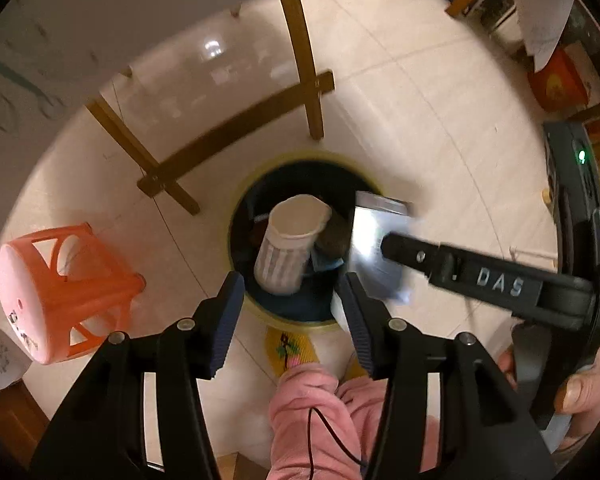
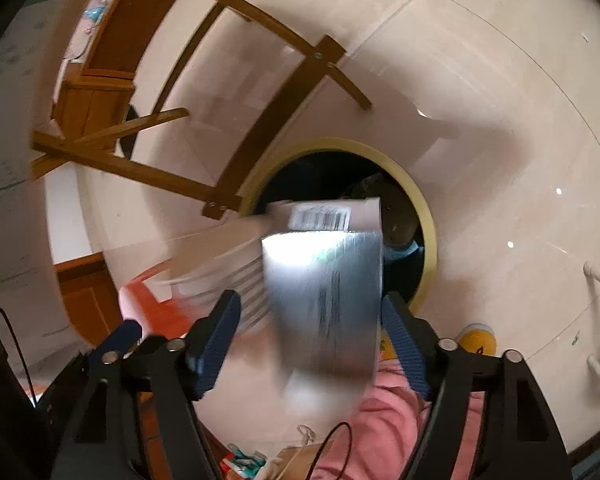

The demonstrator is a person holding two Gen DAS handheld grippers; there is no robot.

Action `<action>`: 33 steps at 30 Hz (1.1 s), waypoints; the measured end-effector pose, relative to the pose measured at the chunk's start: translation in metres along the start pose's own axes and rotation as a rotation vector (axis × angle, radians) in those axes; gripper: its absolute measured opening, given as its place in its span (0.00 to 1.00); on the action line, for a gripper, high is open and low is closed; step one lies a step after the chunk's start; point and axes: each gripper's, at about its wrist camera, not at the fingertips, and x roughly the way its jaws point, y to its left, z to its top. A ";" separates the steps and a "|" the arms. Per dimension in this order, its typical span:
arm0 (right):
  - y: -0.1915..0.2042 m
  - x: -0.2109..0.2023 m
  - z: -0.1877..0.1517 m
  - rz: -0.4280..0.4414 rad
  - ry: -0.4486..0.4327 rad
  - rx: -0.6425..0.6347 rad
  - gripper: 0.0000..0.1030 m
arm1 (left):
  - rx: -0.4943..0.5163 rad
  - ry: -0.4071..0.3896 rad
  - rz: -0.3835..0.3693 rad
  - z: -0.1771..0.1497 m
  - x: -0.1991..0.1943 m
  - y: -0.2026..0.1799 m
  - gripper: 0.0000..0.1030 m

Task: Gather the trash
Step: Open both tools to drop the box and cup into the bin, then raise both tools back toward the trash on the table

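Observation:
A round bin (image 1: 300, 158) with a yellow rim and dark liner stands on the tiled floor below both grippers. A white paper cup (image 1: 286, 246) is blurred just over the bin mouth, beyond my open left gripper (image 1: 290, 312), not touching its pads. A silver carton (image 2: 328, 300) with a barcode hangs blurred between the wide-open jaws of my right gripper (image 2: 308, 316), over the bin rim (image 2: 428, 220). The carton (image 1: 374, 240) also shows in the left wrist view beside the right gripper's finger (image 1: 440, 258). I cannot tell whether any pad touches the carton.
A wooden chair frame (image 1: 236, 120) stands just beyond the bin. An orange plastic stool (image 1: 60, 292) lies on its side to the left. The person's pink sleeve (image 1: 324, 412) and yellow slipper (image 1: 290, 350) are near the bin. Boxes (image 1: 484, 4) sit far right.

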 end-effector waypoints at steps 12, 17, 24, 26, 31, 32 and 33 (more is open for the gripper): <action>0.016 -0.006 -0.004 -0.023 -0.033 -0.065 0.74 | -0.028 -0.003 0.041 -0.013 -0.011 0.016 0.46; 0.043 -0.040 -0.018 -0.037 -0.077 -0.124 0.74 | -0.049 -0.057 0.059 -0.014 -0.047 0.017 0.46; 0.090 -0.103 -0.041 -0.046 -0.136 -0.207 0.74 | -0.116 -0.112 0.125 -0.021 -0.113 0.019 0.46; 0.104 -0.130 -0.049 -0.039 -0.164 -0.229 0.74 | -0.144 -0.126 0.138 -0.022 -0.136 0.023 0.46; 0.135 -0.193 -0.070 -0.024 -0.216 -0.288 0.74 | -0.197 -0.165 0.156 -0.025 -0.203 0.032 0.46; 0.141 -0.207 -0.074 -0.018 -0.229 -0.299 0.74 | -0.198 -0.174 0.156 -0.027 -0.216 0.032 0.46; 0.148 -0.222 -0.078 -0.013 -0.243 -0.311 0.74 | -0.197 -0.188 0.159 -0.028 -0.232 0.032 0.46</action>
